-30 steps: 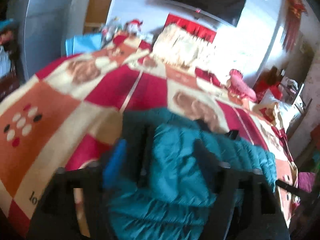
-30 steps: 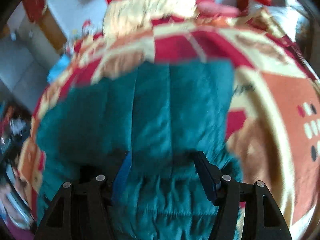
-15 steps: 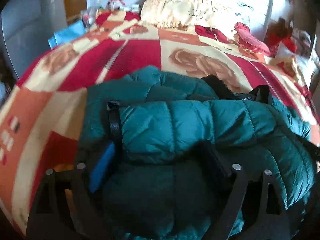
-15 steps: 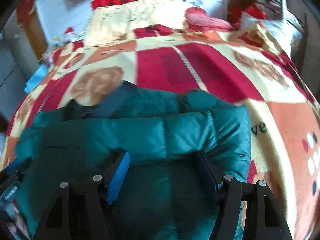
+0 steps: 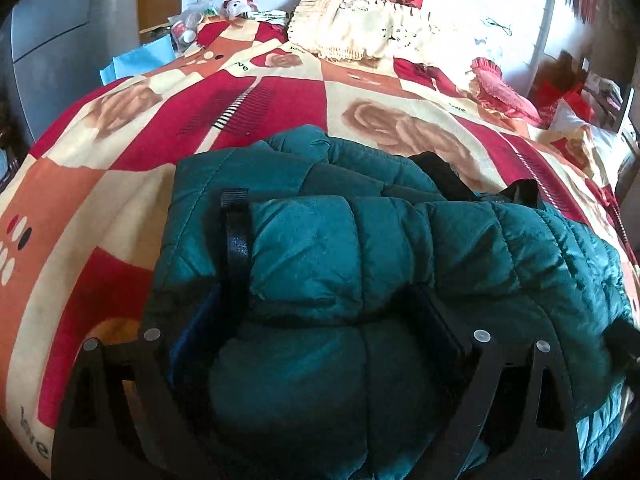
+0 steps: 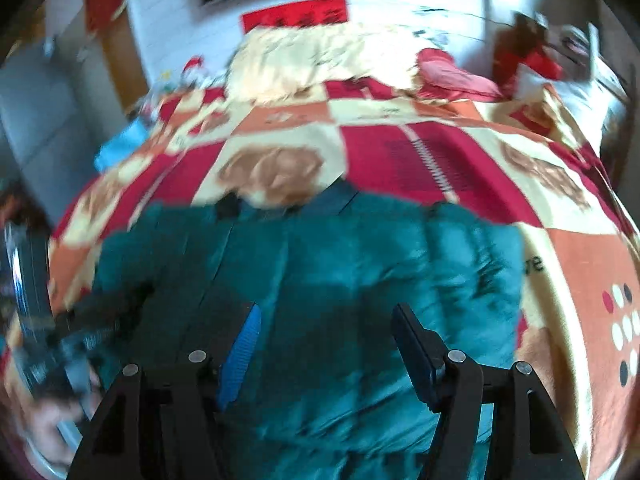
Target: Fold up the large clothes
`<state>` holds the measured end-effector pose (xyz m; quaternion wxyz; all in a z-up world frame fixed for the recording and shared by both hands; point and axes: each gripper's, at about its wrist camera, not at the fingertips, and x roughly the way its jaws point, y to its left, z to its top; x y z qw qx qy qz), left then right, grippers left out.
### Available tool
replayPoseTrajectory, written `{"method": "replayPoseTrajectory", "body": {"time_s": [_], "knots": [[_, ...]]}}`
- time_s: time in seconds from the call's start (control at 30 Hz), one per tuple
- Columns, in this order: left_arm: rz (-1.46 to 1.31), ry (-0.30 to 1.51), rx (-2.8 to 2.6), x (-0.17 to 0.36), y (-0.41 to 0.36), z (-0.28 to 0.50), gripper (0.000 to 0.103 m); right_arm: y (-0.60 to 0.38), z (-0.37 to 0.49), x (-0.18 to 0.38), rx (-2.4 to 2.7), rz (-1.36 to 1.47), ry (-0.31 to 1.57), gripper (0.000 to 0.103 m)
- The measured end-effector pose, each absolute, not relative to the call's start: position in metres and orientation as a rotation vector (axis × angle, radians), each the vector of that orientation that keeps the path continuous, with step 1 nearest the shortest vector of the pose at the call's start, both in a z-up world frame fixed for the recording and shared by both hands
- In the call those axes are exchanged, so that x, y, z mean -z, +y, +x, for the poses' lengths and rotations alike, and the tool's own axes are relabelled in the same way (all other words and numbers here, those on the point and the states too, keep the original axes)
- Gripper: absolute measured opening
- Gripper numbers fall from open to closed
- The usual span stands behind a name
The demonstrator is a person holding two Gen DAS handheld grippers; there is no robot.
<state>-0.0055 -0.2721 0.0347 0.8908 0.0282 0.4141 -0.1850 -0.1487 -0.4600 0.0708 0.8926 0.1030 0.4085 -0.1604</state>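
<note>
A teal puffer jacket lies folded on the bed, a sleeve with a black cuff laid across its top. It also shows in the right wrist view, blurred. My left gripper has its jaws wide apart around a bulge of the jacket's near edge; I cannot see them pinch it. My right gripper is open just above the jacket, with nothing between its fingers. The other hand-held gripper shows blurred at the left edge of the right wrist view.
The bed carries a red, orange and cream patchwork blanket. A cream fringed pillow and a pink cushion lie at the head. A grey cabinet stands left. Clutter and a bedside chair stand right.
Both grippers have carried the jacket's near part over and down onto itself. The right gripper has pulled back and up, free of the fabric. The left stays low at the near edge.
</note>
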Motion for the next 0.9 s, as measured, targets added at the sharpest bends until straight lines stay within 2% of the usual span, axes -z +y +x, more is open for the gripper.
{"method": "replayPoseTrajectory", "body": {"time_s": [0.2,0.33,0.5,0.77,0.9], "knots": [[0.055,0.854,0.397,-0.032,-0.272,-0.007,0.098,-0.446,-0.165,-0.035,0.373,0.130,0.850,0.066],[0.053,0.852,0.397,-0.032,-0.271,-0.007,0.098,-0.457,-0.171,-0.049,0.334,0.196,0.866,0.065],[0.052,0.849,0.395,-0.032,-0.272,-0.008,0.098,-0.475,-0.190,-0.078,0.384,0.255,0.739,0.065],[0.050,0.848,0.402,-0.033,-0.273,-0.008,0.102,-0.503,-0.164,-0.039,0.458,0.252,0.851,0.066],[0.043,0.870,0.415,-0.037,-0.269,-0.009,0.102,-0.504,-0.164,-0.043,0.455,0.252,0.876,0.066]]}}
